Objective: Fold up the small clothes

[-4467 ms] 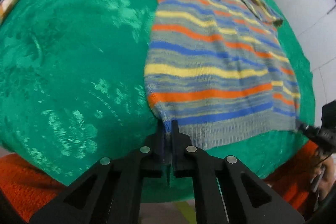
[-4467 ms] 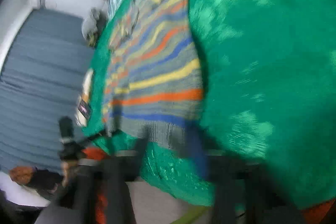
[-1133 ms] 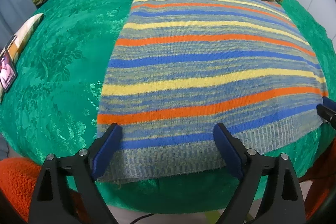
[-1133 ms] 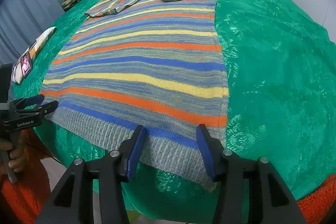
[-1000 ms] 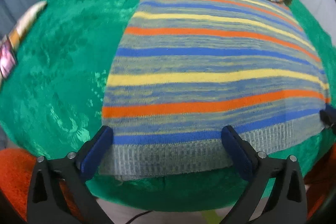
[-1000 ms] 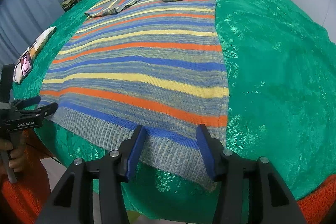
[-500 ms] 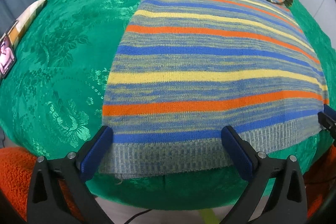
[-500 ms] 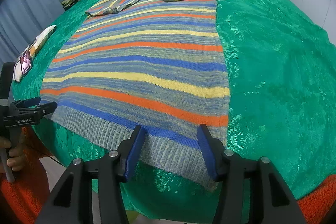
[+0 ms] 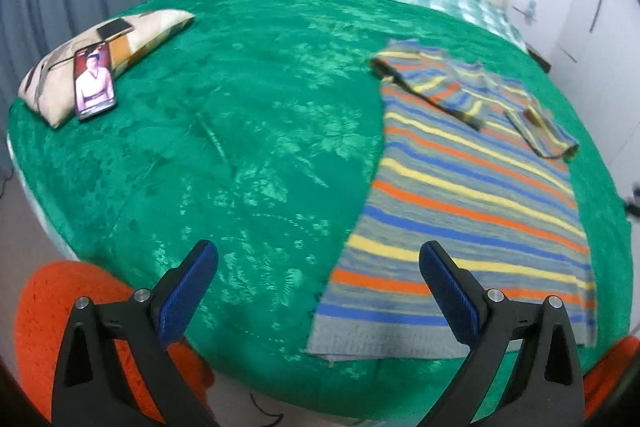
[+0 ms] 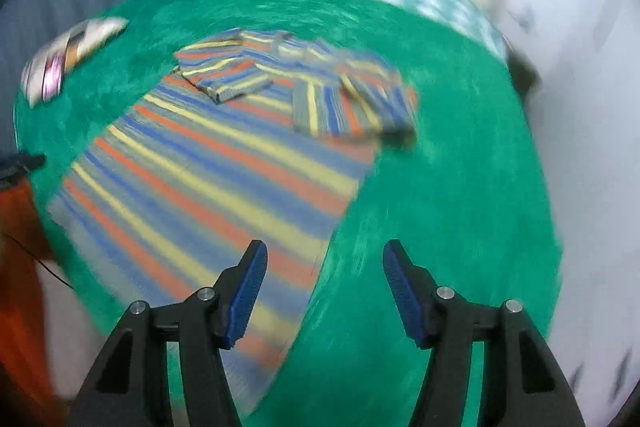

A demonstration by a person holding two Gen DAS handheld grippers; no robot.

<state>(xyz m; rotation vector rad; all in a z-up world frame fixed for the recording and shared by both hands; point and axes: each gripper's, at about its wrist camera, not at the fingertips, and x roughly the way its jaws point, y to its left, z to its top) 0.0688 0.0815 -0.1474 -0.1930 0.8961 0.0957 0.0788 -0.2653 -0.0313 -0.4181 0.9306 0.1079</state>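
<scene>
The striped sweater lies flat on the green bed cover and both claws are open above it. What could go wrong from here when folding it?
1. The sweater's bottom edge lies at the bed cover's front edge, so a clumsy pull might drag it off.
2. Both sleeves rest loosely folded on the chest; a fast lift could let them slide open.
3. The left claw hangs partly beside the sweater, so it may pinch the cover too.

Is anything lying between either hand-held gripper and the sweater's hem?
Nothing visible. Both the left hand-held gripper and the right hand-held gripper are open above the sweater, with only green bedspread around it. The phone on the pillow sits well off to the left.
</scene>
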